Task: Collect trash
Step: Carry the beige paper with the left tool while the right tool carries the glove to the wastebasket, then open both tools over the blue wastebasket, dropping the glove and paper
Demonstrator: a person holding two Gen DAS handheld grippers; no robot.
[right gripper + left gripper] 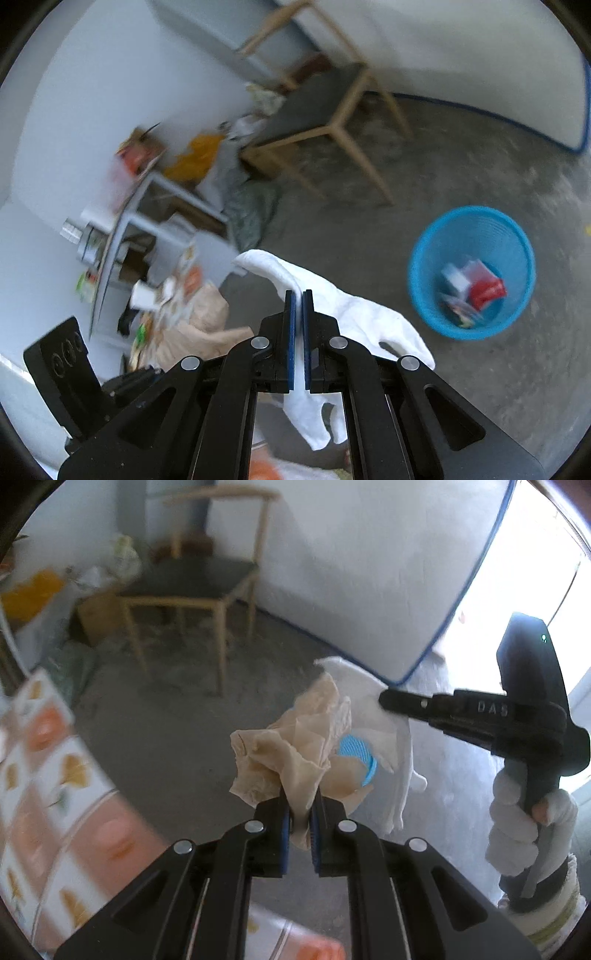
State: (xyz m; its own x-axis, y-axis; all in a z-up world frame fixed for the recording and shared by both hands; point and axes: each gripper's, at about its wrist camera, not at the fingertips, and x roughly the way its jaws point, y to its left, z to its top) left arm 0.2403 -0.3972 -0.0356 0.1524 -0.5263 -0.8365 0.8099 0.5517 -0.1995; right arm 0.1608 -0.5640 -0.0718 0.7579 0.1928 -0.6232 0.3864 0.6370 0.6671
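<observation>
A wooden chair (192, 587) with a dark seat is seen on a grey concrete floor (461, 155), close to a white wall (369, 561) edged with blue tape (583, 122). A cardboard box (98, 614) and bags (251, 214) are piled beside it. A floral tablecloth (55, 775) is blurred at lower left.

grippers: 2 (left gripper (300, 812), right gripper (297, 302)) | crumpled tissue (284, 753): 1 | white glove (354, 314): 1 | blue bin (472, 273): 1 | wooden chair (199, 583): 1
</observation>
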